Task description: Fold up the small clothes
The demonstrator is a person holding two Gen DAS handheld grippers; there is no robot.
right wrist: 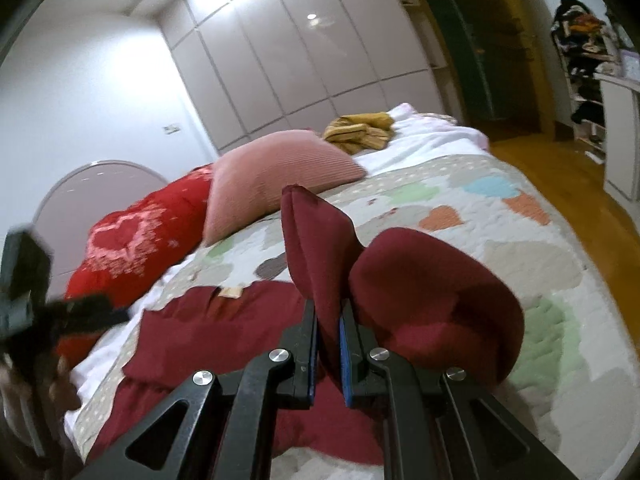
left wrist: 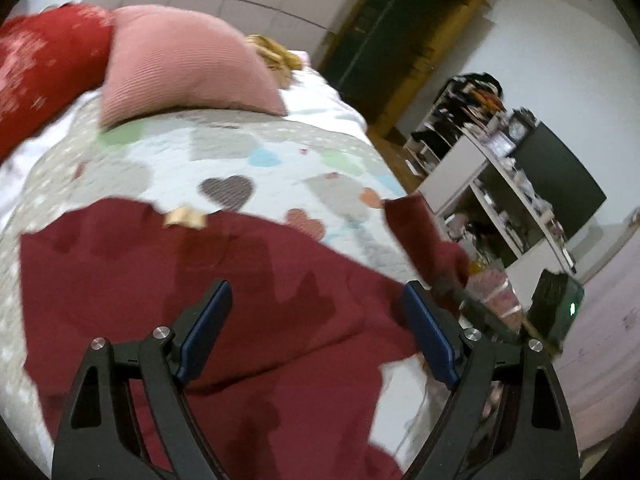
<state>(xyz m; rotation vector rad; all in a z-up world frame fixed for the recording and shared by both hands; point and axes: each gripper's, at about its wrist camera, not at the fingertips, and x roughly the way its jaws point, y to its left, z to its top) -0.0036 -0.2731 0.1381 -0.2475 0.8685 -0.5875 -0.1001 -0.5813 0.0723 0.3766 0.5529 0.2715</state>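
Garment is lying spread on the bed quilt near its foot edge. We're pinching one raised fold in the right claw, nearly closed. We're holding the left claw wide apart, gripping nothing, above the cloth.

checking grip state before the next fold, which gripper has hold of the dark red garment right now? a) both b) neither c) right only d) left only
c: in the right wrist view the right gripper is closed on a raised fold of the dark red garment, while the left gripper hangs open above the cloth with nothing between its fingers.
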